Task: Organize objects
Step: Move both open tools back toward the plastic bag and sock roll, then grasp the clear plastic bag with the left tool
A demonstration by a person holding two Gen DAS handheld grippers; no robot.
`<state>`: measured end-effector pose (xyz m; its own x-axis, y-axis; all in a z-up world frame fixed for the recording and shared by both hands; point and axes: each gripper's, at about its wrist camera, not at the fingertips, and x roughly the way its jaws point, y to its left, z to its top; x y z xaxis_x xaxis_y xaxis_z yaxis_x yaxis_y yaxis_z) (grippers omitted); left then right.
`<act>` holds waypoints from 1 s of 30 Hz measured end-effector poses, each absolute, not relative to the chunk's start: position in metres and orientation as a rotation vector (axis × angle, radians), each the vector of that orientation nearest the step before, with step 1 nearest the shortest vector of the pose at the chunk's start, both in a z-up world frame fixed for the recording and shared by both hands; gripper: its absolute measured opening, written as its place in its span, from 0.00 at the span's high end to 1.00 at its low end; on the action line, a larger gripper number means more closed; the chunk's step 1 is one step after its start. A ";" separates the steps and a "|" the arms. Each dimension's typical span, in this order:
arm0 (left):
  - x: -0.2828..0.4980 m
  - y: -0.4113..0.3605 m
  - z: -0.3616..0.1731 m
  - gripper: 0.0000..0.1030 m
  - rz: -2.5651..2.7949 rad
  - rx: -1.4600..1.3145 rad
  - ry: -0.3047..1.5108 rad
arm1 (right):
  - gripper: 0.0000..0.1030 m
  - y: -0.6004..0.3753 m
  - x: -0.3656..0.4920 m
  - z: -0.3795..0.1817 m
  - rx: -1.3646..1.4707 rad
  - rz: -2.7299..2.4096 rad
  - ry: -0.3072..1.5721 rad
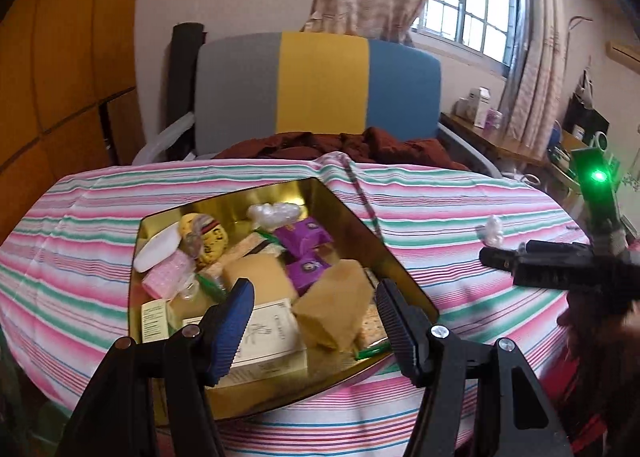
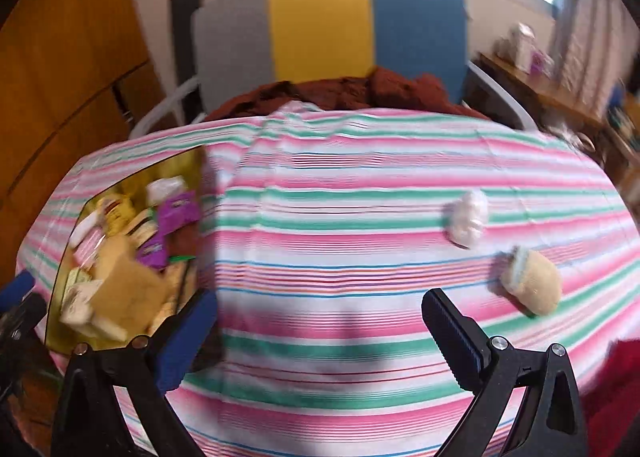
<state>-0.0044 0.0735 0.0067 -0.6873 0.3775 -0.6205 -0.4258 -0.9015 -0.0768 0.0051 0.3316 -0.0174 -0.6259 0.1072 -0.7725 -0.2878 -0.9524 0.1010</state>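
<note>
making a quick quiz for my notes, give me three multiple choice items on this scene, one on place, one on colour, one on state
1. Where does the gold tin sit on the striped tablecloth, seen from the right wrist view?
A. left side
B. right side
C. far edge by the chair

2. What colour are the small packets in the tin?
A. red
B. purple
C. black

3. How is the right gripper?
A. shut on a sponge
B. shut, holding nothing
C. open, holding nothing

Answers:
1 A, the tin fills the left of that view.
2 B, the two packets beside the tan blocks are purple.
3 C, its jaws stand wide apart over bare cloth.
</note>
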 end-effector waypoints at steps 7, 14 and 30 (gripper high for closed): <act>-0.005 0.087 0.010 0.37 2.497 -0.898 0.106 | 0.00 0.439 0.030 -0.007 -1.111 2.422 0.526; -0.003 0.110 0.011 0.37 2.440 -0.894 0.142 | 0.00 0.538 0.054 -0.029 -1.023 2.164 0.777; -0.013 0.223 0.009 0.37 2.231 -0.907 0.269 | 0.00 0.571 0.086 -0.051 -0.878 2.089 1.152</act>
